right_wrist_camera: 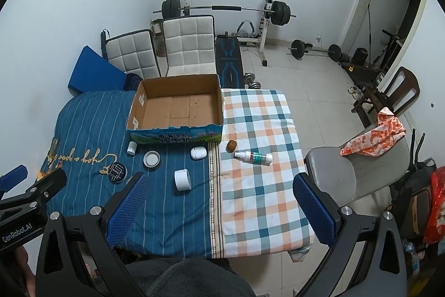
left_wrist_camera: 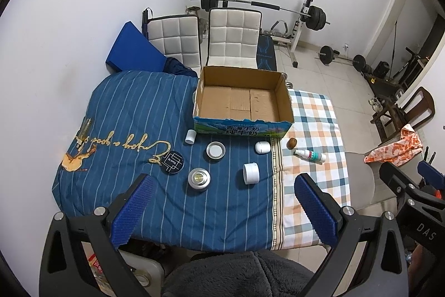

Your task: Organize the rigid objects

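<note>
Blue rubbery pads on both grippers, and both are spread wide with nothing between them: the left gripper (left_wrist_camera: 224, 209) hangs over the near edge of the striped blue cloth (left_wrist_camera: 128, 107), the right gripper (right_wrist_camera: 219, 209) over the seam where the checked cloth (right_wrist_camera: 258, 185) begins. So my read is we're at the very start, nothing picked yet.

Closest to the left one are a silver round tin (left_wrist_camera: 198, 179) and a white jar (left_wrist_camera: 251, 173) lying on its side, with a black round case (left_wrist_camera: 172, 162) just left. Further back: an open tin lid (left_wrist_camera: 215, 149), a small white bottle (left_wrist_camera: 190, 136), a white pod-shaped case (left_wrist_camera: 262, 147), a brown nut-like thing (left_wrist_camera: 291, 143) and a spray bottle (left_wrist_camera: 310, 156) lying on the checks.

Behind all that sits the cardboard box (left_wrist_camera: 283, 93), empty, touching both cloths.

Next move, I'd guess: drop onto the jar or tin, pinch across its width, carry it over the box's front wall.
</note>
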Motion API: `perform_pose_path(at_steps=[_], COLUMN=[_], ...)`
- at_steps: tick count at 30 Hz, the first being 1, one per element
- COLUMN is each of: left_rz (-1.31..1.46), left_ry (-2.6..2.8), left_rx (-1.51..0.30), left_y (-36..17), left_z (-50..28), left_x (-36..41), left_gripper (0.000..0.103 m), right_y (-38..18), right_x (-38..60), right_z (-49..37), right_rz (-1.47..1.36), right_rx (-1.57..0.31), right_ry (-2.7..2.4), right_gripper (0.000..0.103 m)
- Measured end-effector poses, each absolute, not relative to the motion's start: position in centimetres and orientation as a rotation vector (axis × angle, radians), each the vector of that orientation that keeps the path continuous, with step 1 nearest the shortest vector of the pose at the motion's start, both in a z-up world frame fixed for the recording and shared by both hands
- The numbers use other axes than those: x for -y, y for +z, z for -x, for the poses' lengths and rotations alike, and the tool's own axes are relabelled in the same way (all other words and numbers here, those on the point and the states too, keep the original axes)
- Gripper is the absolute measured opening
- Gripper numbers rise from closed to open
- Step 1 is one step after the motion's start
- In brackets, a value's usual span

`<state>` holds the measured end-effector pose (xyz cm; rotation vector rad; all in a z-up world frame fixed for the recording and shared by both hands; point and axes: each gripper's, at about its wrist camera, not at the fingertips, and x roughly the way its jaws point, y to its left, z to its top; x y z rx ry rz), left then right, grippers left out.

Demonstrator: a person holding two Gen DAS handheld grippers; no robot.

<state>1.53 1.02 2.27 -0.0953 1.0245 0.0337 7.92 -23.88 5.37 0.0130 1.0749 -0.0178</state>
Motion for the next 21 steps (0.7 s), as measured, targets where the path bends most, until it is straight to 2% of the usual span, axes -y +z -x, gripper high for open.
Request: perform_pose_path(at_steps=[21], left_rz=[0.096], left_ry=[0.035], left_rx=[-1.031], left_y=[2.09], left_z=[-1.72], left_x=[-1.3], left_gripper=[0.103], right_y=[5.2], right_x=[24.25], right_z=[-7.7], right_rz=[-0.017], right_rx=[-1.08], right_ry=[-0.016], right_gripper=[0.103])
